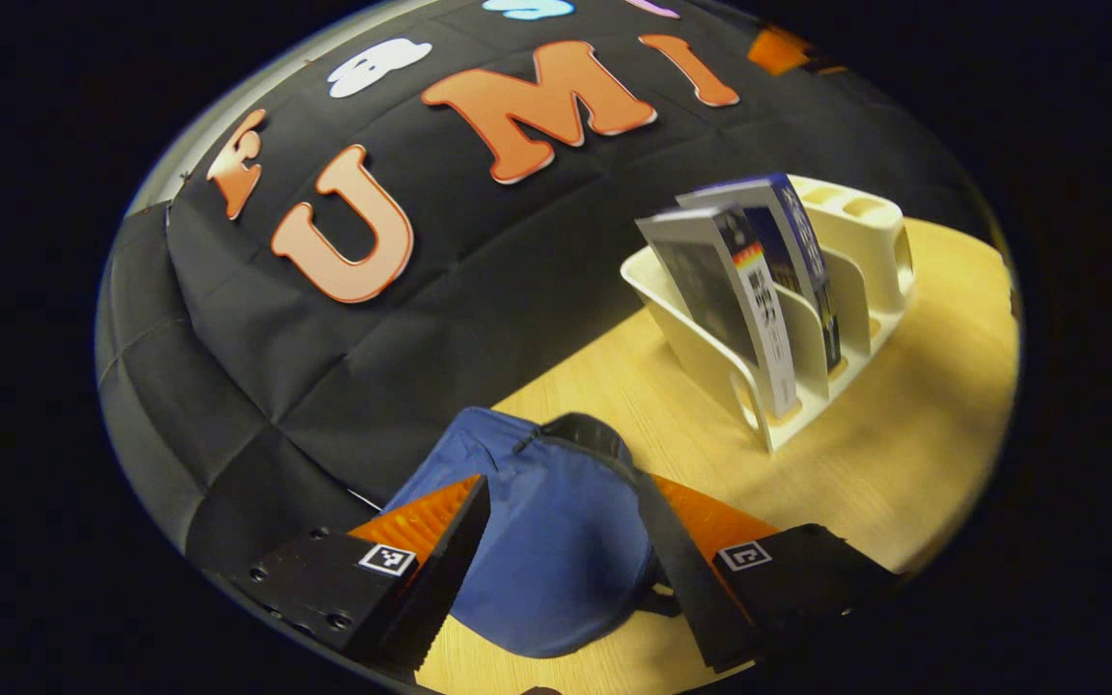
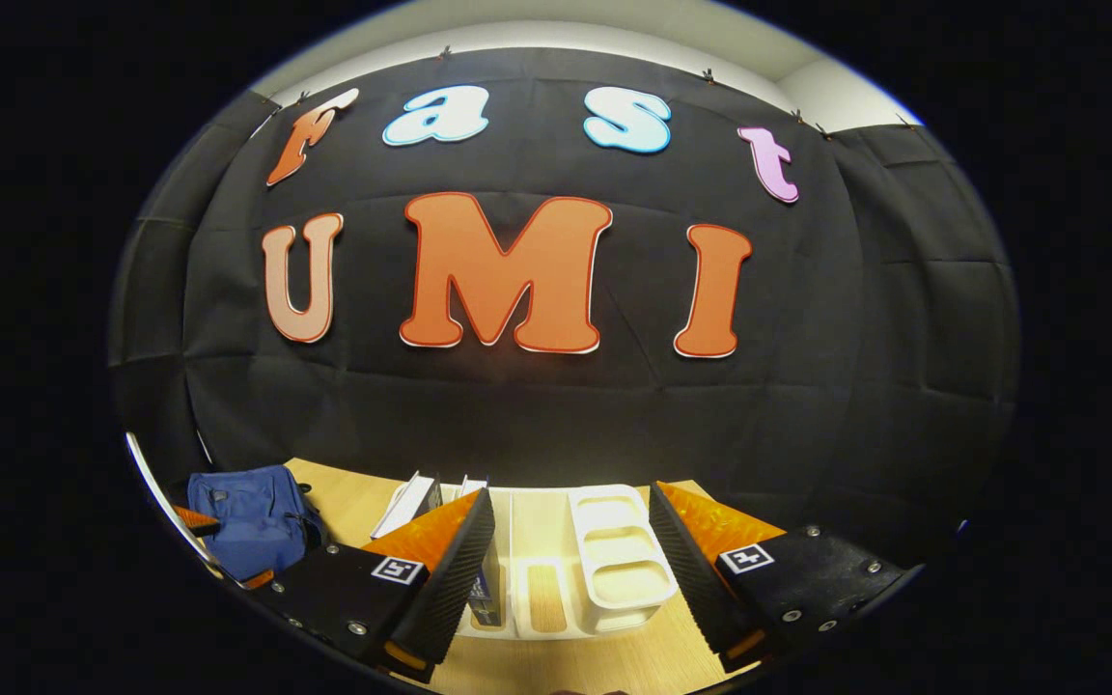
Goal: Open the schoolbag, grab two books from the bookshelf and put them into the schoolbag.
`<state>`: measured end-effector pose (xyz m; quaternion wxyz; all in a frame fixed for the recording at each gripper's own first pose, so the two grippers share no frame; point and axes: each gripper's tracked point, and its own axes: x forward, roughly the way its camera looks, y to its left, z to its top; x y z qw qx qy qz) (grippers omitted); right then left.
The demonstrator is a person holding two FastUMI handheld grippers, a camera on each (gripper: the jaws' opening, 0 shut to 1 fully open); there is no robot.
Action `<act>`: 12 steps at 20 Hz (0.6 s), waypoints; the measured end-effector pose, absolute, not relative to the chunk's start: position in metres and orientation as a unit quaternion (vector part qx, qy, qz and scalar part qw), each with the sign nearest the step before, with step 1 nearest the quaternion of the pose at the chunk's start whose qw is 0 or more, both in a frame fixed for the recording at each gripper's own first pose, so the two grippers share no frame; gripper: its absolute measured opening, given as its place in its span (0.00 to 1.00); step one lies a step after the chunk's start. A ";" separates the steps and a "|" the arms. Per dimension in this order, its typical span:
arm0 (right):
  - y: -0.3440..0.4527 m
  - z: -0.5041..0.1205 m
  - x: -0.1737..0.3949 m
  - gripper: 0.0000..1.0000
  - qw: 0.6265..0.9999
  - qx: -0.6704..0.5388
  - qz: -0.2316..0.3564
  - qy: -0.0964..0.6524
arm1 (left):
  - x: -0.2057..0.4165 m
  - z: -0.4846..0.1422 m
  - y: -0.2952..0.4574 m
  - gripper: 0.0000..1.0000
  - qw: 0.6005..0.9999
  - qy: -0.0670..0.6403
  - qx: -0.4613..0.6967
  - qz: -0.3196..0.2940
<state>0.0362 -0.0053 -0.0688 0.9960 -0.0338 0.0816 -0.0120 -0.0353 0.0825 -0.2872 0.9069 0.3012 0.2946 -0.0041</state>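
Observation:
The blue schoolbag (image 1: 546,541) lies on the wooden table, directly ahead of my open left gripper (image 1: 566,569), whose fingers stand either side of it without touching. A black zip edge runs along the bag's top. To the right stands the cream bookshelf (image 1: 807,319) holding two upright books (image 1: 744,290). In the right gripper view my open right gripper (image 2: 570,569) hovers above the bookshelf (image 2: 614,560), with the books (image 2: 421,502) just left of its fingers. The schoolbag (image 2: 247,516) sits at the far left there.
The black cloth wall rises just behind the wooden table (image 1: 903,454). The bookshelf has small open compartments (image 2: 619,550) on its right end. Bare tabletop lies in front of the shelf and between bag and shelf.

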 end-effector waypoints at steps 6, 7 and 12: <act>-0.003 -0.071 0.038 0.95 0.995 -0.043 -0.018 0.088 | -0.047 -0.347 0.111 0.97 0.870 0.356 0.340 -0.003; -0.002 -0.069 0.038 0.95 0.995 -0.045 -0.018 0.088 | -0.045 -0.354 0.117 0.97 0.866 0.367 0.340 -0.001; 0.003 -0.064 0.040 0.95 0.995 -0.052 -0.017 0.078 | -0.051 -0.382 0.132 0.98 0.853 0.398 0.337 0.008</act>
